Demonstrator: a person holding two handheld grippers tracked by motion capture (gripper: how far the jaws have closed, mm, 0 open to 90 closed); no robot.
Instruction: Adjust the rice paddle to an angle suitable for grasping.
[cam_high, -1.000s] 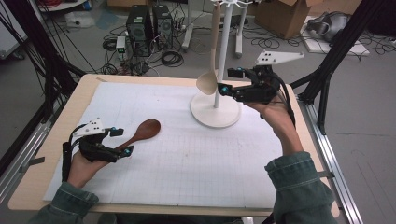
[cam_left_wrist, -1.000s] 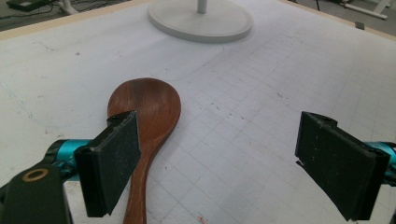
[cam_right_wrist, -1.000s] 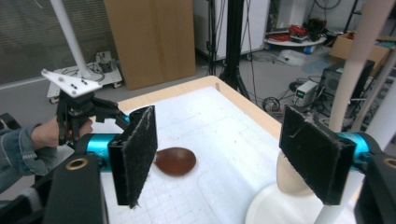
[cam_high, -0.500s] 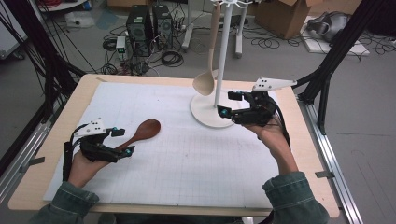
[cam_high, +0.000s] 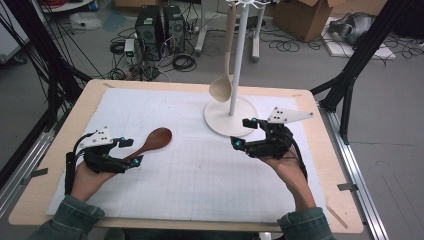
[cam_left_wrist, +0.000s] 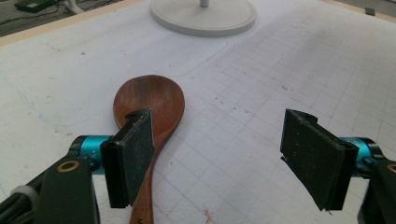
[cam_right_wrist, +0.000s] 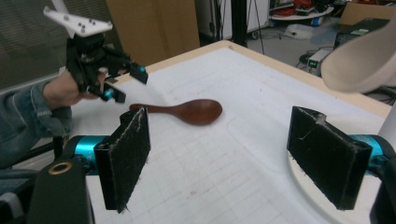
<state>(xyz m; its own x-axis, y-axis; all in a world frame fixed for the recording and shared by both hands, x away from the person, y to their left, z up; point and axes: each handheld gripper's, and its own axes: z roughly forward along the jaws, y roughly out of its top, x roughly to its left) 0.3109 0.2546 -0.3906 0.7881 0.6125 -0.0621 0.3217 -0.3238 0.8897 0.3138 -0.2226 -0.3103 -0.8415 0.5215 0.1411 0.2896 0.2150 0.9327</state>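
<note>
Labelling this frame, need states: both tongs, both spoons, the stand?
Left tongs: open, jaws just closing in, astride the brown spoon's handle, not clamped.
Right tongs: open, nothing between the jaws.
Brown spoon: flat on the mat.
Pale ladle: hanging from the stand.
White stand: upright on the mat.

My right tongs (cam_right_wrist: 219, 158) stand wide apart, nothing between the jaws, and they have just been opening. Ahead lies the dark wooden spoon (cam_right_wrist: 184, 111) on the white mat (cam_right_wrist: 224, 186). Beyond it to the left, my left tongs (cam_right_wrist: 122, 84) hover at its handle.
</note>
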